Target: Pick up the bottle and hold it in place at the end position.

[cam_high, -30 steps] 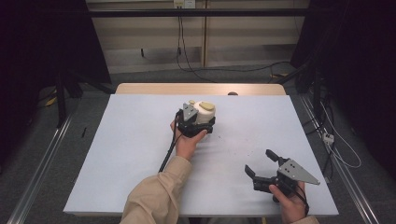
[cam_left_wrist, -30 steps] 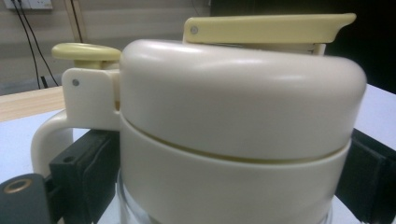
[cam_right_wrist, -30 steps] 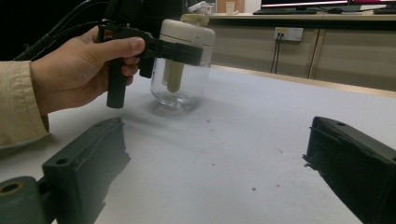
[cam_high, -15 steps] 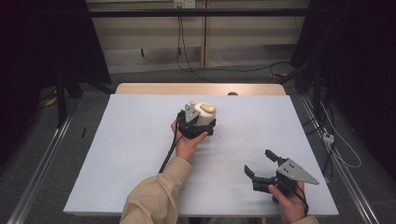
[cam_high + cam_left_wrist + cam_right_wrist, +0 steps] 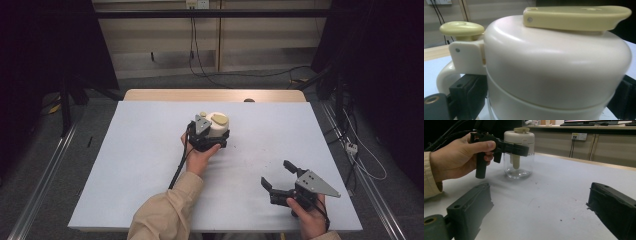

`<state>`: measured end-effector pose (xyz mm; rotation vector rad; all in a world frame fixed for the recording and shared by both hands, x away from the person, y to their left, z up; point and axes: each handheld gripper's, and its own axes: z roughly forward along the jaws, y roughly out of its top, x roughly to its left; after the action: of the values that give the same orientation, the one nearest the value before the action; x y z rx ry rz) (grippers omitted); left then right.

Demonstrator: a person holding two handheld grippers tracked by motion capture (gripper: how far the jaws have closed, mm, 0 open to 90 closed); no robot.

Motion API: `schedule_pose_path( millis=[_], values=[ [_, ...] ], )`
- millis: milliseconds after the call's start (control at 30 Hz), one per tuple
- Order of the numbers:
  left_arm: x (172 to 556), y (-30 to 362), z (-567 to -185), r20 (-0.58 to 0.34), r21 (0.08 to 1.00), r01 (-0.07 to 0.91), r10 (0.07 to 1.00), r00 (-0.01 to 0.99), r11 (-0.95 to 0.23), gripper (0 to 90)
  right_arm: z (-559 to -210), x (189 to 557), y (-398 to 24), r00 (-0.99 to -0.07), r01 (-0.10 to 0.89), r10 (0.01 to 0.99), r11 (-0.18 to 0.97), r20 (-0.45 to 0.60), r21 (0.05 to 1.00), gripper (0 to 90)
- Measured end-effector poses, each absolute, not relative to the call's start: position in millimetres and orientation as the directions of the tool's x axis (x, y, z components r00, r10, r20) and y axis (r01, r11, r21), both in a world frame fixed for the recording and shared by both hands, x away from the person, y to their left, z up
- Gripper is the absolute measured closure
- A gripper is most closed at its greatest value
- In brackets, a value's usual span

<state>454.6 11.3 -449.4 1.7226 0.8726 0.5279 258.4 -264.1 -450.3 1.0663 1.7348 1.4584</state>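
A clear glass jug (image 5: 518, 165) with a smooth, rounded cream plastic lid stands upright mid-surface (image 5: 125, 165), the left gripper (image 5: 212, 131) with its black fingers (image 5: 466, 90) clamped around it just under the lid, while the right gripper (image 5: 280, 176) hovers well apart near the front edge, fingers spread wide on nothing.

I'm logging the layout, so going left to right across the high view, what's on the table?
Left gripper with its jaws around the jar → right gripper, jaws open over the bare table.
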Motion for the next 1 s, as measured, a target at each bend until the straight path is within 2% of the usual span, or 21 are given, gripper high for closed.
schedule_pose_path(
  millis=[367,1000],
  values=[
    [451.1,17.2,-453.4,-0.103,0.946,0.302,0.772,0.627,-0.119,5.5,-449.8,260.4,-261.3,-0.486,0.192,0.873,0.063,0.039,0.979,3.9],
    [450.8,17.2,-453.2,-0.101,0.945,0.304,0.773,0.626,-0.122,5.4,-448.9,266.0,-256.9,-0.492,0.214,0.87,0.067,0.048,0.975,3.6]
  ],
)
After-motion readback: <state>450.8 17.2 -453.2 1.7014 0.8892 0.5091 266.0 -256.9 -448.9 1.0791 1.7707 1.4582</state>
